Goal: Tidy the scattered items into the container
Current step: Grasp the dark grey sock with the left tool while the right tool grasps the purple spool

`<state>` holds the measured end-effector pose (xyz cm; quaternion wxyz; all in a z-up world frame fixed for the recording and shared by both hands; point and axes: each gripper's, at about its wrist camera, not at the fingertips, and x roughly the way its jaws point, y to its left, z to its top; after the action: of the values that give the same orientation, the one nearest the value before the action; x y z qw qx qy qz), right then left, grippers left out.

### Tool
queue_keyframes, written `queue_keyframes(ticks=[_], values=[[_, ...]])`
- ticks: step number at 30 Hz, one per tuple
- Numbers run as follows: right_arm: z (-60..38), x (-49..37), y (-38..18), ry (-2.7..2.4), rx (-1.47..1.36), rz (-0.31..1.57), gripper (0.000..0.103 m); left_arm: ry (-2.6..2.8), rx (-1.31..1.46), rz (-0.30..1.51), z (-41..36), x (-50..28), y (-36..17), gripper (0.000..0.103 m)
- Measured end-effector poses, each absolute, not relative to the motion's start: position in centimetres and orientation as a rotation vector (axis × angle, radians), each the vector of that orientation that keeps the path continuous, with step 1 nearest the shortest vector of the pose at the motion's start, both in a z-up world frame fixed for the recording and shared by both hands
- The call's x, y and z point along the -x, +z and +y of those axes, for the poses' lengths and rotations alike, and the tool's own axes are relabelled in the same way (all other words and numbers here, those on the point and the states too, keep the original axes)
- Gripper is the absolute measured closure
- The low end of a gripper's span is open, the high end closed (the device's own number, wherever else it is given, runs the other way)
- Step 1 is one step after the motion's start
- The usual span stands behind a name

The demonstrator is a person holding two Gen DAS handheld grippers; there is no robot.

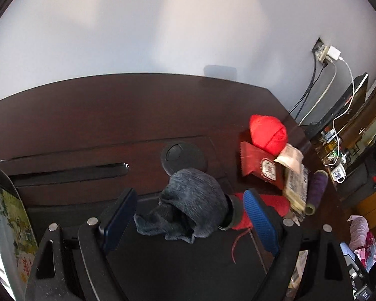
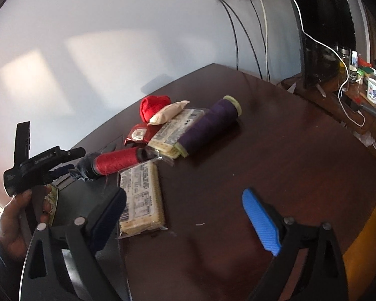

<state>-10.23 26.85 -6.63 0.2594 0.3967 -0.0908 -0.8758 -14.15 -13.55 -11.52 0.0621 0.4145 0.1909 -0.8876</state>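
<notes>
In your left wrist view, a printed board stands at the 9 o'clock edge, and a long slot cuts the dark counter just beyond it. Your left gripper has its jaws spread, and a grey cloth bundle lies between them; I cannot tell whether either pad touches it. A red thread spool runs from the bundle toward 3 o'clock, passing behind the blue pad. Past it, toward 2 o'clock, a dark red packet, a red yarn ball, a cracker pack and a purple spool crowd together near the counter's right edge, where the counter ends and cables hang down the wall. The far half of the counter toward 12 o'clock is bare wood.

In your right wrist view, your left hand shows at 9 o'clock. A second cracker pack lies just beside the dark pad, partly over the rim of a dark tray, which may be the container. Your right gripper also has its jaws spread, holding nothing, with bare counter between them. From 12 to 3 o'clock the wood stays open up to the counter's far edge, with a mug beyond it.
</notes>
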Motion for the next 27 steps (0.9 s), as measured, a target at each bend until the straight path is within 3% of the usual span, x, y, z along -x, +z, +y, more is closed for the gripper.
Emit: queue_keyframes(ticks=[20,27], values=[[25.8,19.0,-7.0,-2.380,-1.250,-0.247,0.006,-2.645,-1.292,0.528,-13.9,15.7,-13.2,0.015],[24.8,23.7,-7.8,-2.399,-1.383,-0.245,0.020,-2.660,-1.294,0.545,-14.1,15.6,-13.6,0.015]])
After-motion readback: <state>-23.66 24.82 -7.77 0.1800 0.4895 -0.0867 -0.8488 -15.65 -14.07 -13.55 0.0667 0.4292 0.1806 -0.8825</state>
